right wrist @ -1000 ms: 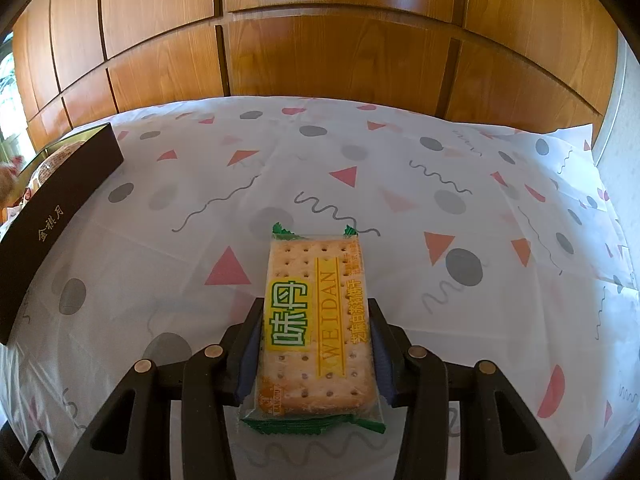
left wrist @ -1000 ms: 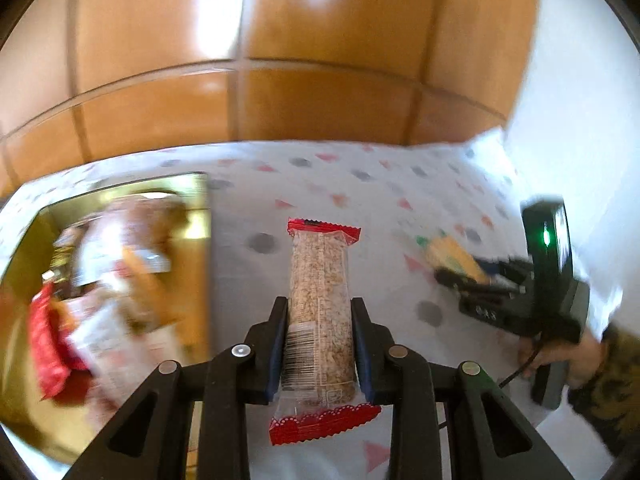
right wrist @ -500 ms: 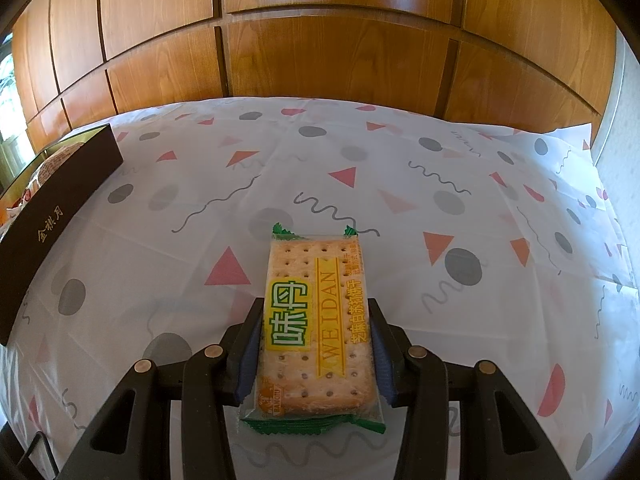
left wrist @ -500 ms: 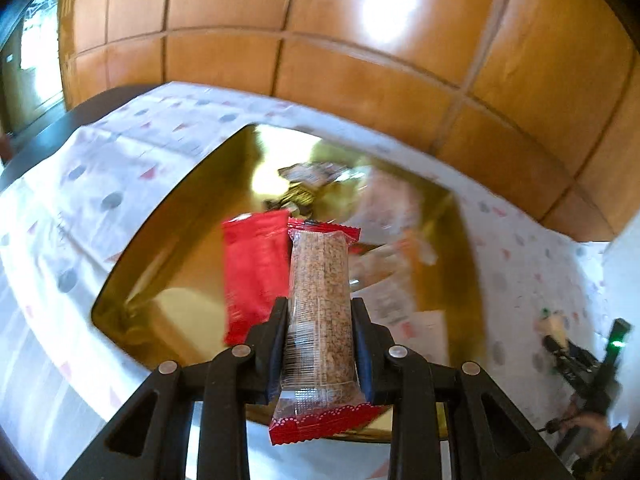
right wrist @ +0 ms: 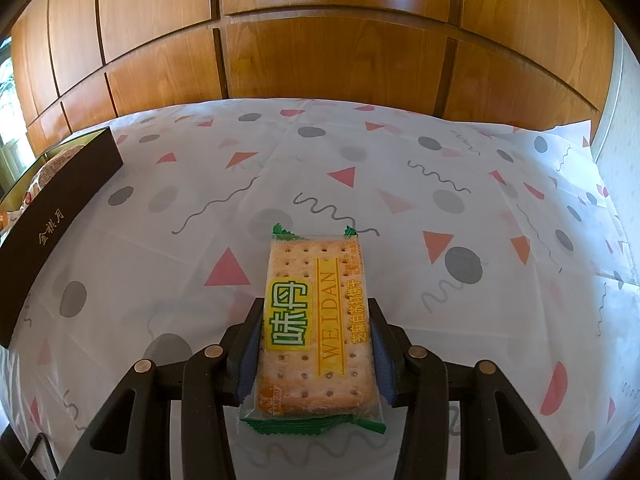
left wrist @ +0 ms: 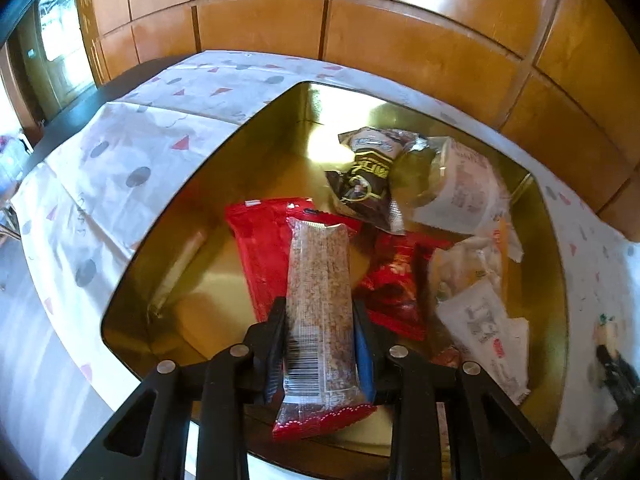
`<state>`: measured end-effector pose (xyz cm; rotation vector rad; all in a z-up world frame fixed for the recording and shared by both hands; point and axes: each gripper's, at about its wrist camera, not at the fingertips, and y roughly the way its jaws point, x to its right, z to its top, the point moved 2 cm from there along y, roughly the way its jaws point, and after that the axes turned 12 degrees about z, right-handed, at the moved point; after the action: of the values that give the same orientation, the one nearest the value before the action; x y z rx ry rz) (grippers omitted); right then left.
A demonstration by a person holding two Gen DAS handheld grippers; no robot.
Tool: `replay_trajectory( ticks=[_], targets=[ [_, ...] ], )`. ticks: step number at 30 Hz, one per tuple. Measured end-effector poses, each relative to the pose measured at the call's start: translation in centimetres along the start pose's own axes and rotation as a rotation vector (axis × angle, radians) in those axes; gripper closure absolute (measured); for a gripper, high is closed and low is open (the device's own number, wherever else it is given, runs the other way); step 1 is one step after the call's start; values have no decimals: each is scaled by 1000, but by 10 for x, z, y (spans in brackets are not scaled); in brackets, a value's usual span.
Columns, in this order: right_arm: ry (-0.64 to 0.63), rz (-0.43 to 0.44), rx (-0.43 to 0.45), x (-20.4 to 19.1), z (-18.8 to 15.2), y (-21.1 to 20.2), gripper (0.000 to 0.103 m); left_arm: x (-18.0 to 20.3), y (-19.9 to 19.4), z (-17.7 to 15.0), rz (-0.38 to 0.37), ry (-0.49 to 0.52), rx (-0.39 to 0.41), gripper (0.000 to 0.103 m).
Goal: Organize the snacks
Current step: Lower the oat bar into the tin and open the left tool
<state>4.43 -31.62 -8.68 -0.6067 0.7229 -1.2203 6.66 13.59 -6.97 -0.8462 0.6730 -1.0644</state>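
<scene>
My left gripper [left wrist: 320, 312] is shut on a grain bar in a clear wrapper with red ends [left wrist: 320, 300] and holds it above the gold-lined box [left wrist: 168, 216]. The box holds several wrapped snacks: a red pack [left wrist: 260, 248], a dark brown pack [left wrist: 364, 184] and white packs [left wrist: 484, 320]. My right gripper [right wrist: 316, 316] is shut on a cracker pack with green ends and yellow label [right wrist: 316, 320], held just above the patterned tablecloth [right wrist: 400, 168]. The box shows in the right wrist view as a dark wall [right wrist: 52, 224] at far left.
Wood-panelled wall [right wrist: 320, 60] runs behind the table. The tablecloth edge and floor lie at left in the left wrist view [left wrist: 40, 320]. The right gripper and hand show small at the far right of that view [left wrist: 612, 364].
My left gripper swung left with the grain bar from over the tablecloth to over the box and came closer to the snacks. The right gripper and cracker pack stayed still.
</scene>
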Motion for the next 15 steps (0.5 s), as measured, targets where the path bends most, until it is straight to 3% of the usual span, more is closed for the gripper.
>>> replay_trajectory(
  ticks=[15],
  targets=[
    [0, -5, 1, -1, 0, 1, 55, 13, -17, -15, 60, 44, 87, 70]
  ],
)
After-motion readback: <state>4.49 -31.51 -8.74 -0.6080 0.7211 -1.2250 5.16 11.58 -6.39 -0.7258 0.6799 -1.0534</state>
